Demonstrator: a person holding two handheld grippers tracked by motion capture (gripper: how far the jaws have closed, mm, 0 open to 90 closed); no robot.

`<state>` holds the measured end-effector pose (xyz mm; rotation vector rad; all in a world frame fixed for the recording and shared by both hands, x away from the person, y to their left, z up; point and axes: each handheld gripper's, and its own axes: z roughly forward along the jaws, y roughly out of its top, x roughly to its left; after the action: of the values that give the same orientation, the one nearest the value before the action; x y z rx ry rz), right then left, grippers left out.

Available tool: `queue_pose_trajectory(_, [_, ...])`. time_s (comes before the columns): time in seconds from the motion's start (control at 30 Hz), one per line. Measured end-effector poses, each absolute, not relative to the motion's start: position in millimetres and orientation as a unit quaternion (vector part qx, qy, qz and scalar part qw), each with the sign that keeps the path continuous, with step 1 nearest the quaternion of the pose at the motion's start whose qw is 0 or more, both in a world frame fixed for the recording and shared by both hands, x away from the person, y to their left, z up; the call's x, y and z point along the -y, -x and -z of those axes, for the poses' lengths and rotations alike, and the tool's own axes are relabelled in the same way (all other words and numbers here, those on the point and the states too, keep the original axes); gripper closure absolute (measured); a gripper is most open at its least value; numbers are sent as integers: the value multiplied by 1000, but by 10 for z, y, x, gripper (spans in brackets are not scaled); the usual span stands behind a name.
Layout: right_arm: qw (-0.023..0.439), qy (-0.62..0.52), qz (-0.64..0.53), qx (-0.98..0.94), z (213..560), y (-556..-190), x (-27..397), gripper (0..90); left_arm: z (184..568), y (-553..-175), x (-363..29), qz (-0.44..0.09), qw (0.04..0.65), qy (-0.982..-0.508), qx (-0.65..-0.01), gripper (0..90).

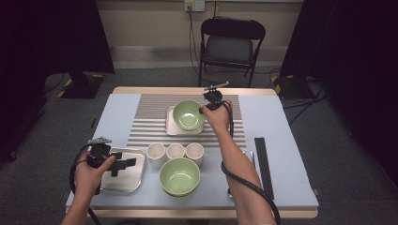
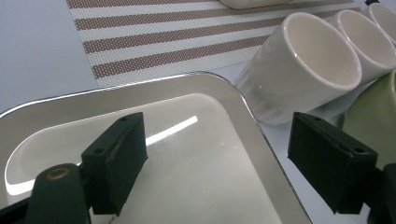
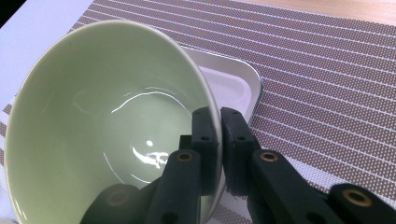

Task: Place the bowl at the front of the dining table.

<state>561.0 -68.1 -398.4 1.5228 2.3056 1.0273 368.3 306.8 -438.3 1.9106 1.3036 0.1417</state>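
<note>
A green bowl (image 1: pixel 187 114) (image 3: pixel 102 121) sits on a small white tray (image 1: pixel 172 127) (image 3: pixel 233 81) on the striped mat. My right gripper (image 1: pixel 204 109) (image 3: pixel 219 140) is shut on that bowl's right rim, one jaw inside and one outside. At the front left, my left gripper (image 1: pixel 123 164) (image 2: pixel 219 163) stands open over a shiny metal tray (image 1: pixel 133 180) (image 2: pixel 187 154), with nothing between its jaws. A second green bowl (image 1: pixel 179 176) rests near the front edge. Three cream cups (image 1: pixel 175 152) (image 2: pixel 303 65) stand in a row behind it.
The striped placemat (image 1: pixel 150 126) (image 3: pixel 327 56) covers the table's middle on a pale blue cover (image 1: pixel 277 140). A black strip (image 1: pixel 264 164) lies at the right. A black folding chair (image 1: pixel 232 44) stands beyond the table's far edge.
</note>
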Motion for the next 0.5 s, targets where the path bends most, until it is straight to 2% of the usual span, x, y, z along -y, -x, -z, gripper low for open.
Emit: queue_pose_trajectory(0.5, [95, -517, -345, -778, 4028, -5637, 654, 852, 4384, -3683, -3068, -55, 399, -756, -515, 193])
